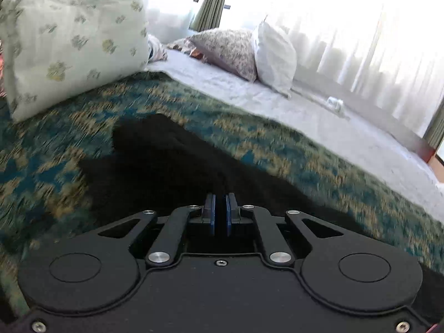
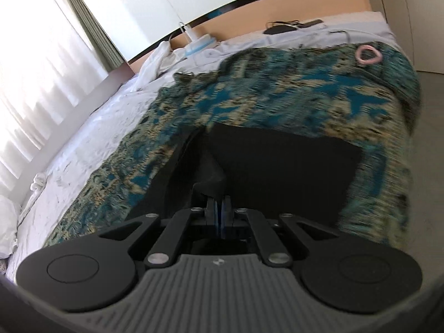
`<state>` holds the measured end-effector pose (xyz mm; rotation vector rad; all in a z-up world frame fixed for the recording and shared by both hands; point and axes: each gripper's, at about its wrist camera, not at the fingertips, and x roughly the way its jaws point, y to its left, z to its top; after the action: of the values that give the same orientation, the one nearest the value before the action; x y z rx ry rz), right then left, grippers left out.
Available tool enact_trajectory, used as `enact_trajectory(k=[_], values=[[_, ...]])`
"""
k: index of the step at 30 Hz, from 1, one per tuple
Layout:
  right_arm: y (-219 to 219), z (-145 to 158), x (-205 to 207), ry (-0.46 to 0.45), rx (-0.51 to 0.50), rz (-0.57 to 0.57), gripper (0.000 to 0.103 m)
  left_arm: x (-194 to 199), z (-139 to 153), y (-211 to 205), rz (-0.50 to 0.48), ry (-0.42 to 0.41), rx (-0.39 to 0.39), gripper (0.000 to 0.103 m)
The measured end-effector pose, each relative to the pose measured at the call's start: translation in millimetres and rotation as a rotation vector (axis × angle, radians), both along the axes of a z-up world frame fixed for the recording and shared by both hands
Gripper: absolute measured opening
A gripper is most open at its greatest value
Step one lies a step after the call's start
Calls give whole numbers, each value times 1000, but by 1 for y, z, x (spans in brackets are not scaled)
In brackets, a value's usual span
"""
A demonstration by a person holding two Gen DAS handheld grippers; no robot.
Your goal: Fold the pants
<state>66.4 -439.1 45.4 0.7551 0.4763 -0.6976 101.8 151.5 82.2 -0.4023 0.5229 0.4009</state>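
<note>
The black pants (image 1: pixel 166 161) lie on a teal and gold patterned blanket (image 1: pixel 55 144) on the bed. My left gripper (image 1: pixel 221 198) sits low over the pants with its blue pads nearly together; black cloth appears pinched between them. In the right wrist view the pants (image 2: pixel 277 166) spread ahead as a flat dark panel. My right gripper (image 2: pixel 219 201) is shut on a raised fold of the black cloth, which peaks up just ahead of the fingertips.
A pale floral pillow (image 1: pixel 72 41) stands at the left, two more pillows (image 1: pixel 249 52) at the back. White sheet (image 1: pixel 305 116) covers the far side. A pink ring (image 2: pixel 367 54) lies on the blanket (image 2: pixel 277 91) near the bed's corner; floor (image 2: pixel 433 166) lies right.
</note>
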Motion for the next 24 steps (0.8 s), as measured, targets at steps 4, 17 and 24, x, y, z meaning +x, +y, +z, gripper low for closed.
enact_trajectory(k=[4,17,24], values=[[2,-5,-26,6,-22,-4,4,-29,-10,-5,8,18,9,8],[6,-27,-46,110,-138,-13,5,-47,-44,-22,-48,142,81,9],[22,-33,-41,153,-270,20,6,-48,-51,-26,-82,149,145,11]])
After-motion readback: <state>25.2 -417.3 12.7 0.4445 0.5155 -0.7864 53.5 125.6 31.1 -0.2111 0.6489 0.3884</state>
